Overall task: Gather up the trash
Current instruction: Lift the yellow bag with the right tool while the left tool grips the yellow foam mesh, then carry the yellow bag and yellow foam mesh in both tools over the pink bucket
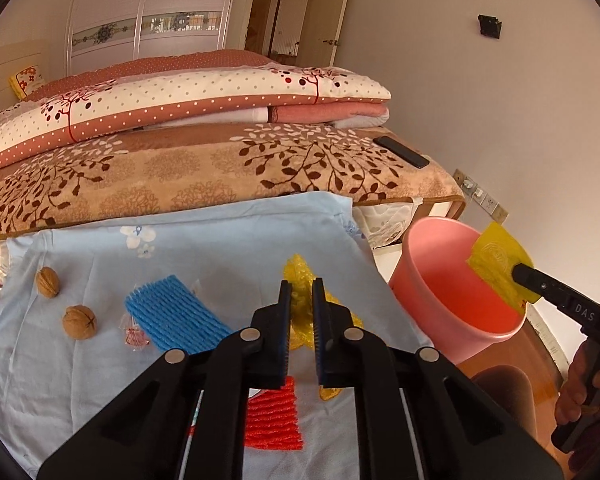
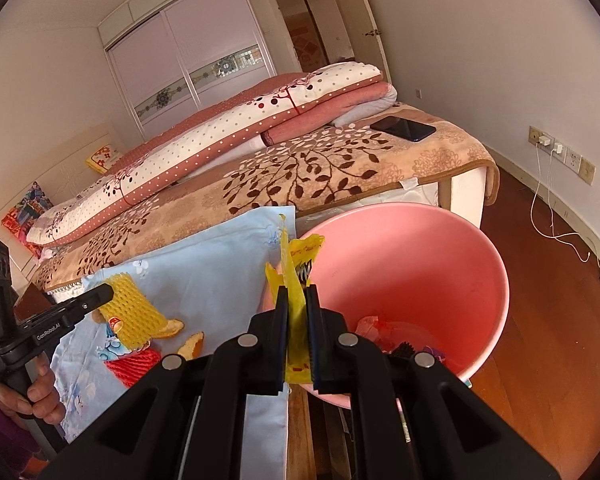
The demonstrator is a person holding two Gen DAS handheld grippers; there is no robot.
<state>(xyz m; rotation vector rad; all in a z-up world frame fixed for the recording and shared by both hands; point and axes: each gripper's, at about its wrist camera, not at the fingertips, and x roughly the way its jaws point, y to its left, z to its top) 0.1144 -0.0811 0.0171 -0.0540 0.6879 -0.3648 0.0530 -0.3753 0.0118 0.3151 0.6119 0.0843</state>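
My left gripper is shut on a yellow foam net, held just above the light blue cloth. The right wrist view shows the yellow foam net hanging from the left gripper. My right gripper is shut on a flat yellow wrapper at the near rim of the pink bucket. From the left wrist view, the right gripper holds the yellow wrapper over the pink bucket. A blue foam net, a red foam net and a candy wrapper lie on the cloth.
Two walnuts sit at the cloth's left. Orange peel lies near the red net. Some trash is in the bucket's bottom. A bed with folded quilts and a phone is behind. A charger cable trails on the floor.
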